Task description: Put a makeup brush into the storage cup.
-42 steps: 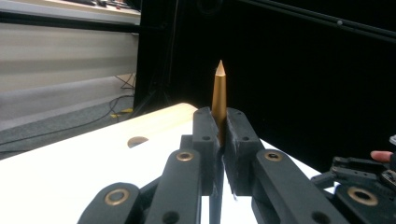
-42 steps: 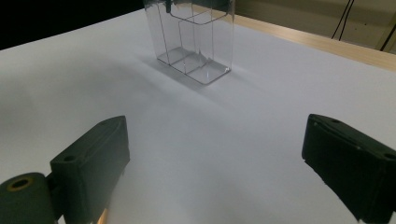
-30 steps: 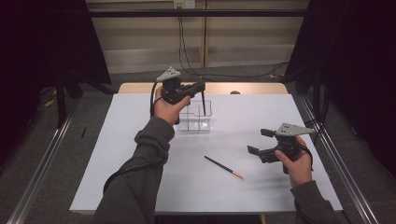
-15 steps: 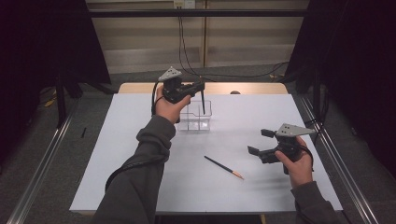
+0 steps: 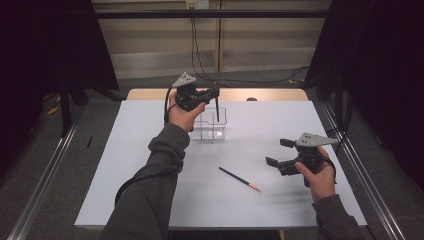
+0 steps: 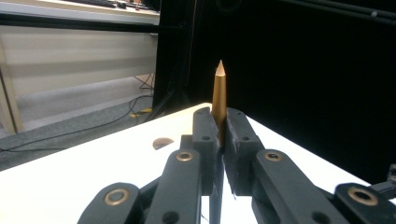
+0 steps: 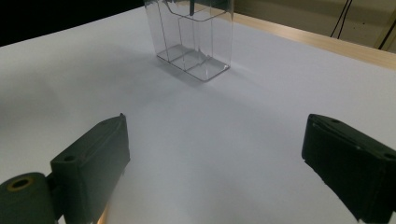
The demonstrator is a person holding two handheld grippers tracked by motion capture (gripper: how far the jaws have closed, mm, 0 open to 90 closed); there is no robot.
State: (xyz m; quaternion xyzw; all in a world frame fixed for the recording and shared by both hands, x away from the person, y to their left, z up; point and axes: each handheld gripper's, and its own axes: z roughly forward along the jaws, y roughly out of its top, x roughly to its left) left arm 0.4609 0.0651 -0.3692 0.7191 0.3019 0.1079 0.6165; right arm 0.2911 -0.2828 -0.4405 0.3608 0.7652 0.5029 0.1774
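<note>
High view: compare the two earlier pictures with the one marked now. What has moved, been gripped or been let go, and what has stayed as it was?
Nothing has visibly changed. The left gripper stays shut on its pencil, held upright over the clear compartment box. The right gripper stays open and empty, low over the white table. The second pencil lies where it did.
</note>
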